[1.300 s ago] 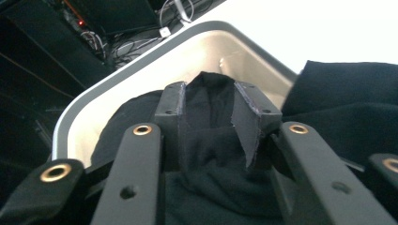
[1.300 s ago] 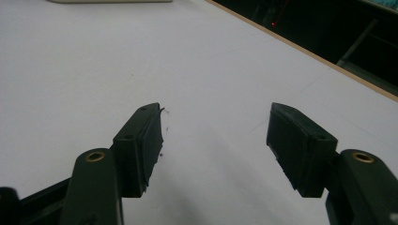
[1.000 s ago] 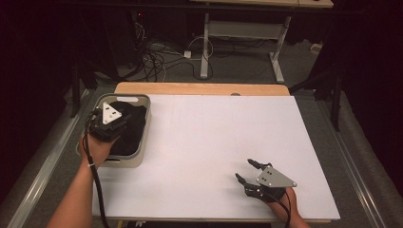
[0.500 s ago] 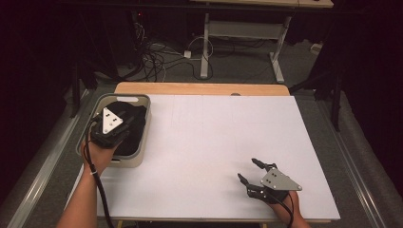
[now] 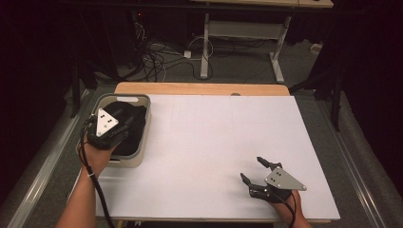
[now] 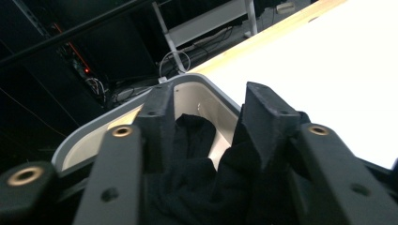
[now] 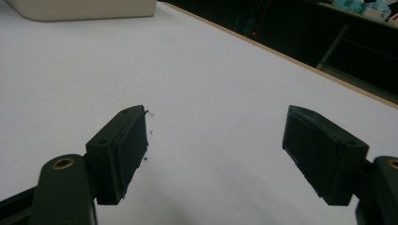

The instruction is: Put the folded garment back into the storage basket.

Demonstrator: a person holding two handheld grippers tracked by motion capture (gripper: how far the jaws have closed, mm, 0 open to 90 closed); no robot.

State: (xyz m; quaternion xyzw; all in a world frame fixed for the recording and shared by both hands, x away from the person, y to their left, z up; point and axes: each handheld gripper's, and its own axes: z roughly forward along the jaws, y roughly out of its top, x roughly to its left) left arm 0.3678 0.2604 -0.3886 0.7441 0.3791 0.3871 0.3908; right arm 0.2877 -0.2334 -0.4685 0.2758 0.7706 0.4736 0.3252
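Table sheet (image 5: 214,142): white, covers nearly all the tabletop
Table edge (image 5: 199,88): light wood strip at the far side of the sheet
Cables (image 5: 161,57): a tangle on the grey floor behind the table
Desk frame (image 5: 242,33): white legs and crossbar, beyond the cables
Background: dark

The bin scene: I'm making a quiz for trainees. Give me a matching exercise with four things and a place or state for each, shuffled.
Things:
1. black cloth
2. bin
3. left gripper
4. right gripper

Places or states:
A. open over bare white table
B. lying in the bin
C. at the table's left edge
D. fingers down in the cloth

Pairs: 1-B, 2-C, 3-D, 4-A
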